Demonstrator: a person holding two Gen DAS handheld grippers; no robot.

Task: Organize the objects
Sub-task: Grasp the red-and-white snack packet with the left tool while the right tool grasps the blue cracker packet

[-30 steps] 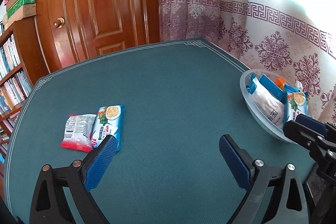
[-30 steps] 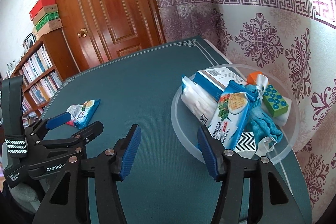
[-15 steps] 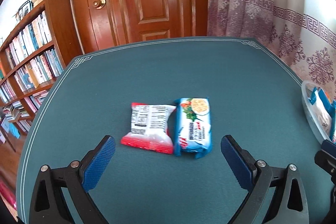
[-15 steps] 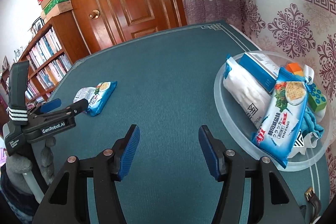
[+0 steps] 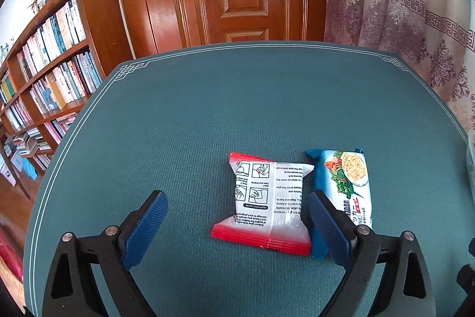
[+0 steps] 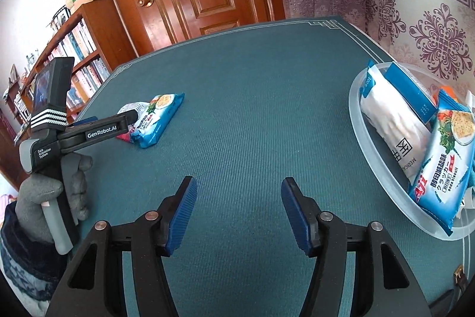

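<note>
Hiding part of the blue cracker packet (image 5: 346, 183), the left gripper (image 5: 237, 223) tilted down over the table (image 5: 237, 109), fingers apart and just closing, the red-edged sachet (image 5: 267, 201) between them untouched. The right gripper (image 6: 239, 214) hung part-open, empty, beside the half-cropped bowl (image 6: 383, 186).

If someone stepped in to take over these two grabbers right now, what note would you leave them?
Left gripper: open, its fingers have just been closing a little around the red-and-white packet, not gripping it yet.
Right gripper: open, empty, over bare table.
Things: red-and-white packet and blue cracker packet lie side by side on the table; the clear bowl at the right edge already holds several packets and small items.
Done: bowl partly filled.
Left: probably move the two loose packets into the bowl.
</note>
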